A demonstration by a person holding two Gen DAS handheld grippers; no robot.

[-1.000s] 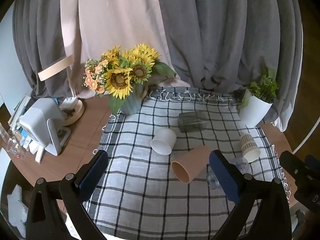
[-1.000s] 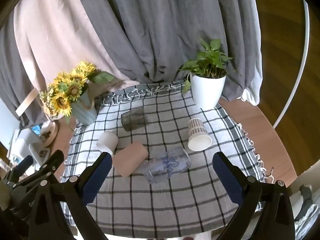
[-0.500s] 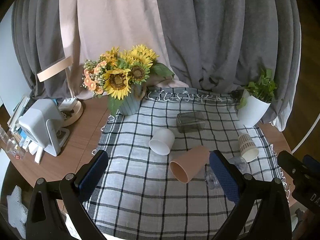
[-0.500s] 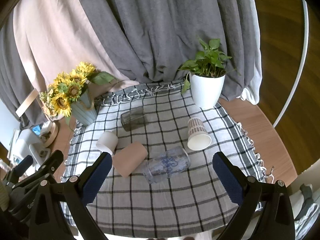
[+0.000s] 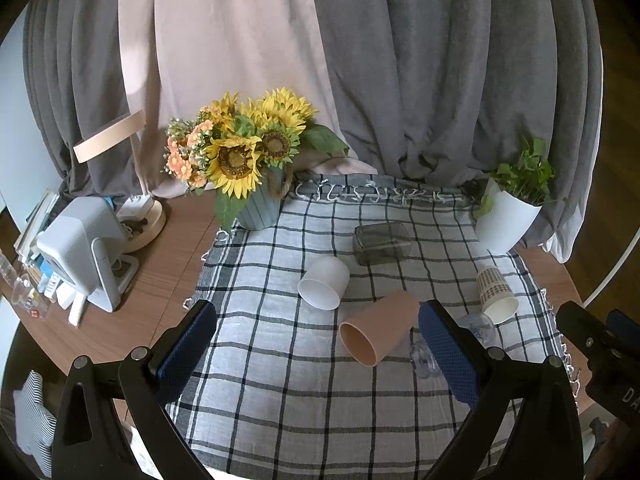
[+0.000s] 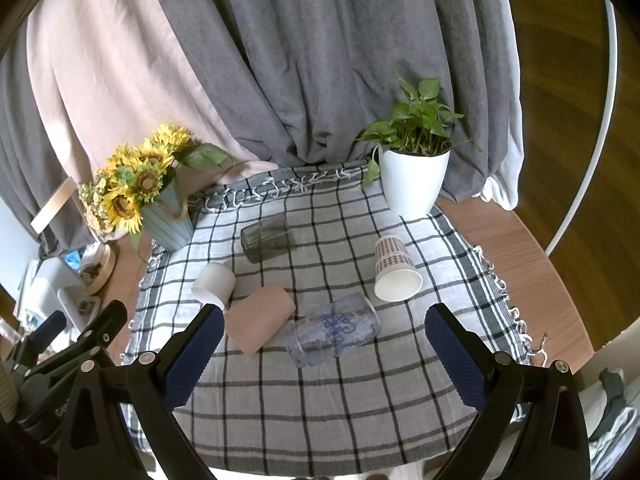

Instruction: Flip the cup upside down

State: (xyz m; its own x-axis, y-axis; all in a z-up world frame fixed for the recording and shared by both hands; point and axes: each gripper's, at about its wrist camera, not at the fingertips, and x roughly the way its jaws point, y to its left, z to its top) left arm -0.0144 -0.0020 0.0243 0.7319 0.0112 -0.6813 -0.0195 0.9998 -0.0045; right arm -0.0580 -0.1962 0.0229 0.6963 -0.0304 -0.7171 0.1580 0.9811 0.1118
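Cups [image 6: 260,328] on side | checked cloth [image 6: 320,400] | round table [image 5: 168,264], seemingly | curtains [image 6: 320,60]

A grey-and-white cloth with a black check grid [image 6: 320,392] covers the brown wood-grain tabletop [image 5: 160,280]. On it lie a plain white paper cup [image 5: 325,287], a peach-tan paper cup [image 5: 380,326], a brown-plaid paper cup with white inside [image 6: 394,268], a clear glass cup with blue lettering [image 6: 334,330] and a smoky grey glass cup [image 6: 267,238]. At 10 o'clock, yellow sunflowers in a blue-grey ribbed vase [image 5: 258,210] (orange blooms beside them); at 2 o'clock, green leaves in a white ribbed pot [image 6: 414,182].
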